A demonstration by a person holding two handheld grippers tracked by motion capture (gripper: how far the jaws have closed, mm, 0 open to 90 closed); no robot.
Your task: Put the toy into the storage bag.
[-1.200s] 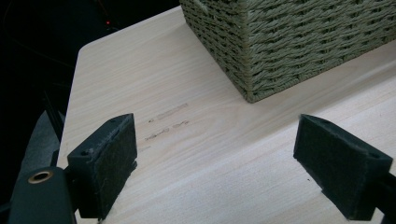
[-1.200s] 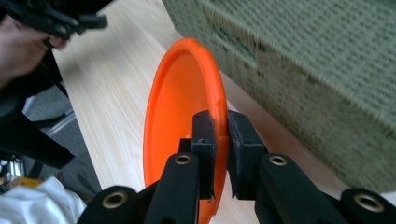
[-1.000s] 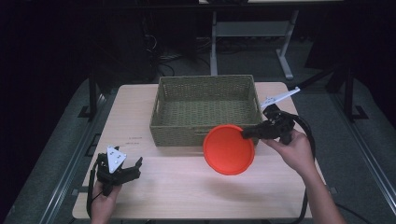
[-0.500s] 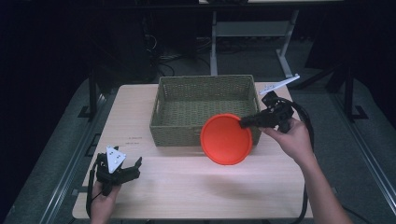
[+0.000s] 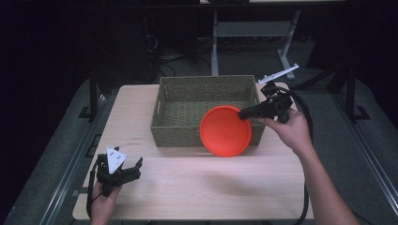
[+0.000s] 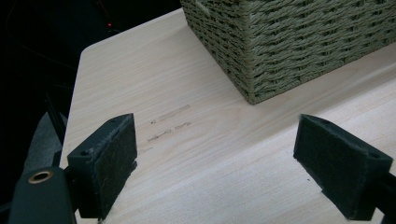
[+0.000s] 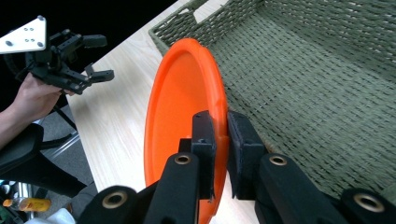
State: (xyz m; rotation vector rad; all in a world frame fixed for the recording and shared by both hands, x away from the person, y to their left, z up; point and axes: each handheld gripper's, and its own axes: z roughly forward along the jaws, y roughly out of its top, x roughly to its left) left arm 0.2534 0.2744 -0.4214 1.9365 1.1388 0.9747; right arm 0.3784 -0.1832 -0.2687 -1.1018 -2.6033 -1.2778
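An orange plate [image 5: 225,130] hangs tilted over the front right rim of the woven green basket [image 5: 173,103], held by its right edge. My right gripper [image 5: 244,114] is shut on that rim; in the right gripper view its two pads pinch the plate [image 7: 182,107] edge-on, gripper [image 7: 222,126], with the basket floor [image 7: 317,79] beyond. My left gripper [image 5: 133,168] rests low at the table's front left corner, open, with nothing between its pads [image 6: 107,154]; the basket's corner [image 6: 280,51] lies ahead of it.
The light wooden table [image 5: 202,187] has bare surface in front of the basket. Metal stand legs [image 5: 216,33] and cables lie on the dark floor behind the table. A cable trails from the right gripper over the table's right edge.
My right hand has carried the orange plate up and back, from in front of the basket to over its front right rim. The left gripper has not moved.
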